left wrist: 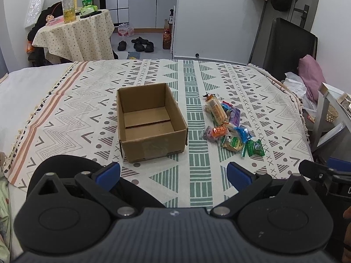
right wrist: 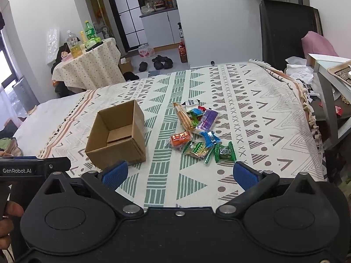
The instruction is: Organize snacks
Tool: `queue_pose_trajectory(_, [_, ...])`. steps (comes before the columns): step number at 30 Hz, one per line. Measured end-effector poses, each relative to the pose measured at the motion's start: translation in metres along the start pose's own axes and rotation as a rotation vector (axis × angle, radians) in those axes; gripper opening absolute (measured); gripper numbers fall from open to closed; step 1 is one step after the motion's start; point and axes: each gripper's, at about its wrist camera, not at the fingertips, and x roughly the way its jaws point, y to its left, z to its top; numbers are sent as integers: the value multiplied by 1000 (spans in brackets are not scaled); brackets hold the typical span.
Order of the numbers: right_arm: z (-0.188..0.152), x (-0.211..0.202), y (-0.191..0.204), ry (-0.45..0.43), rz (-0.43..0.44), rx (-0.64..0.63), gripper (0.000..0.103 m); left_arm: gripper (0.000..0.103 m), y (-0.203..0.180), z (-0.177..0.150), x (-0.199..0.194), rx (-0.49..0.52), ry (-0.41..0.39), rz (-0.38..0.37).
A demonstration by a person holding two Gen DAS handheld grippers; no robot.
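Closest in, the left gripper and the right gripper both hang above the cloth with their blue fingers spread wide, holding nothing. A bit farther is the box, and nothing is in it. The snacks lie in a loose pile just to the right of the box, some on top of others.

The packets look thin and slippery, I think. A pinch could slide off, or grab two at once. A bump could push the light box away on the soft cloth.
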Motion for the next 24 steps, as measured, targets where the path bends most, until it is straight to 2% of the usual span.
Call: queue_pose_trajectory(24, [-1,-3,0,-7,9,14,103,103,4,-2,0,-1,5,-7])
